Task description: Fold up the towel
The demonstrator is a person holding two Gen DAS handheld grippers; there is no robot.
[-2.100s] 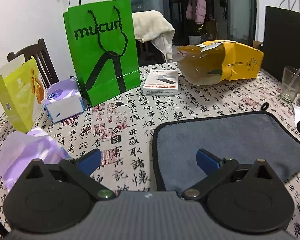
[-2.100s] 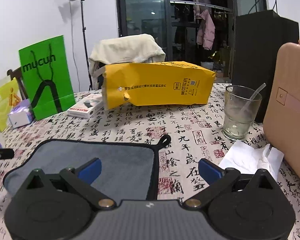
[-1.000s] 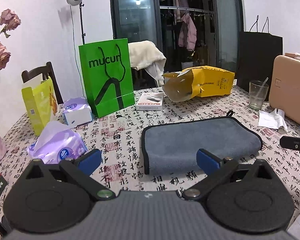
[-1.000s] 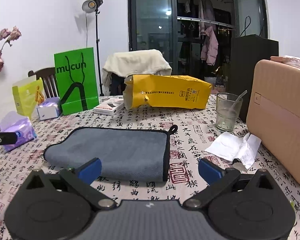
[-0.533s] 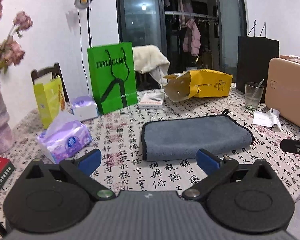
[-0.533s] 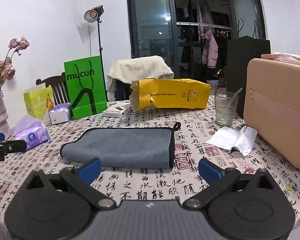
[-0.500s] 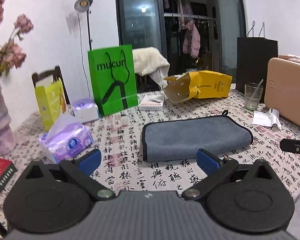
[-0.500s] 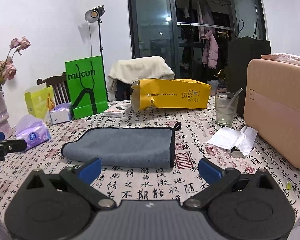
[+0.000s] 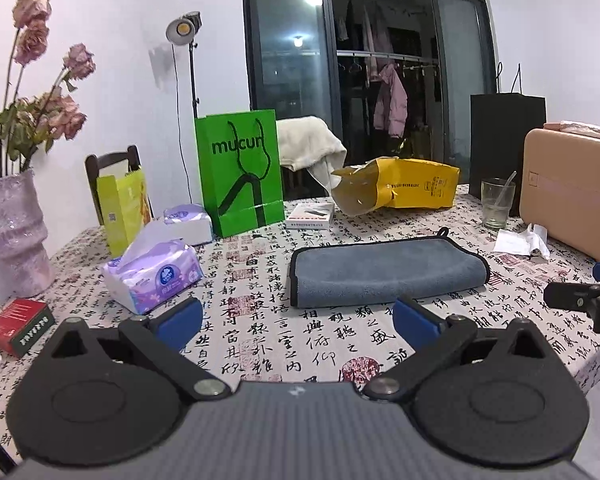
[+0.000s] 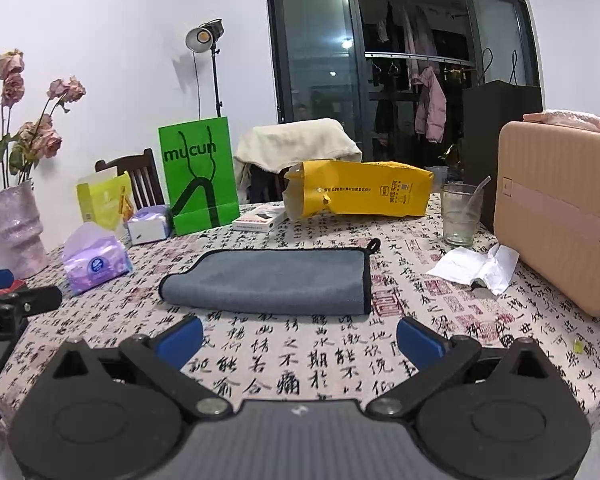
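Observation:
A grey towel with black trim (image 9: pixel 384 270) lies folded flat on the patterned tablecloth; it also shows in the right wrist view (image 10: pixel 272 280). My left gripper (image 9: pixel 298 322) is open and empty, held back from the towel near the table's front edge. My right gripper (image 10: pixel 300 338) is open and empty, also back from the towel. The right gripper's tip shows at the right edge of the left wrist view (image 9: pixel 580 300). The left gripper's tip shows at the left edge of the right wrist view (image 10: pixel 16 304).
A green paper bag (image 9: pixel 238 172), a yellow bag (image 9: pixel 396 190), tissue packs (image 9: pixel 152 274), a vase of roses (image 9: pixel 14 236), a glass (image 9: pixel 497 202), a crumpled napkin (image 10: pixel 474 266) and a tan case (image 10: pixel 556 216) stand around the towel. A small red box (image 9: pixel 18 326) lies at the front left.
Both grippers have drawn back and up from the towel over the last two seconds, so more of the table shows. The towel has stayed folded and still.

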